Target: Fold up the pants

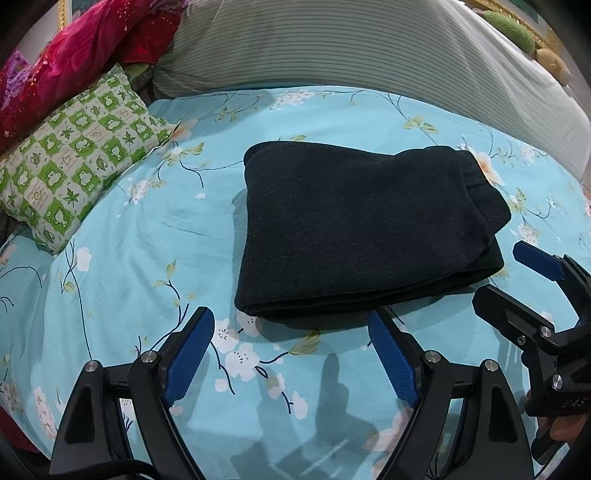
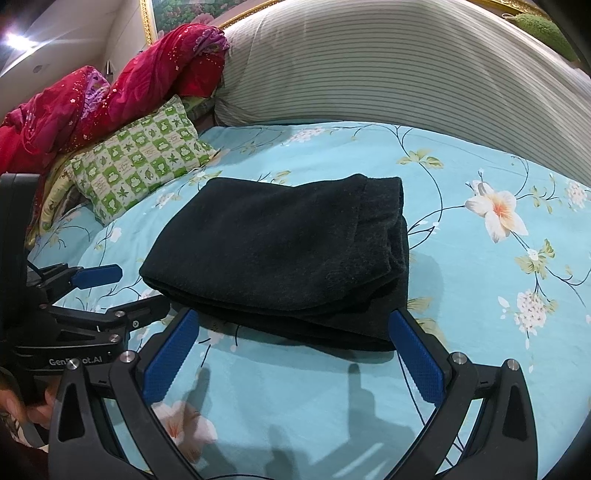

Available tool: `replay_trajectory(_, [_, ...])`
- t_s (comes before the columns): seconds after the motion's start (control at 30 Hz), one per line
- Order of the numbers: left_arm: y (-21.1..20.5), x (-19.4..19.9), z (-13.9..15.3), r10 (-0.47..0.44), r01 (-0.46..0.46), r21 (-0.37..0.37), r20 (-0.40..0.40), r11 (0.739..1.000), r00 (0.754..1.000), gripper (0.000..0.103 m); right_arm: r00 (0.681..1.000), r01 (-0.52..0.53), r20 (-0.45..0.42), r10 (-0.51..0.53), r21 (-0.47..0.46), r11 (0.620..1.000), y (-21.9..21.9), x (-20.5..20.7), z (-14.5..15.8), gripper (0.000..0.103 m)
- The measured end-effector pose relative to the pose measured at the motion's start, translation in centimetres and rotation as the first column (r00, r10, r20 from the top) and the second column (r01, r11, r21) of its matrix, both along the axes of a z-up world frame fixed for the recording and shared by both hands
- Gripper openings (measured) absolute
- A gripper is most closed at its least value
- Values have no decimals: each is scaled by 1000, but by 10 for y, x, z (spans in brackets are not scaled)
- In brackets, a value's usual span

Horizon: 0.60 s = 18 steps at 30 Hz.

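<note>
The dark pants (image 1: pixel 354 229) lie folded into a compact stack on the blue floral bedsheet (image 1: pixel 147 229); they also show in the right wrist view (image 2: pixel 280 251). My left gripper (image 1: pixel 291 332) is open and empty, just short of the stack's near edge. My right gripper (image 2: pixel 293 325) is open and empty, its blue pads (image 2: pixel 417 362) at the near edge of the stack. The right gripper shows at the right of the left wrist view (image 1: pixel 517 280), and the left gripper shows at the left of the right wrist view (image 2: pixel 122 288). Both hover above the sheet.
A green checked pillow (image 1: pixel 70 166) lies at the left. Red and pink bedding (image 2: pixel 110 96) is piled behind it. A large striped quilt (image 2: pixel 406 66) runs along the back of the bed. Green plush items (image 1: pixel 513 26) sit at the far right.
</note>
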<state>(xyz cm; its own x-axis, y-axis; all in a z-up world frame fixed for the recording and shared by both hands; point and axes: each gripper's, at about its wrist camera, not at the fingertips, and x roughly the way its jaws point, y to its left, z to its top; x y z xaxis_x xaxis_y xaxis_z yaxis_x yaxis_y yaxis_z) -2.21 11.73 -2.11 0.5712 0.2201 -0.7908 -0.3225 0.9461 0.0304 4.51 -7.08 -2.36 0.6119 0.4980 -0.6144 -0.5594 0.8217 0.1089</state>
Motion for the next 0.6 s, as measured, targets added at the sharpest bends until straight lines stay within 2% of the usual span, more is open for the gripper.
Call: replay_trajectory(0.6, [-4, 0, 6, -18, 18, -3, 5, 1000, 1000, 86, 1000, 8, 1, -8, 16, 1000, -7, 3, 6, 102])
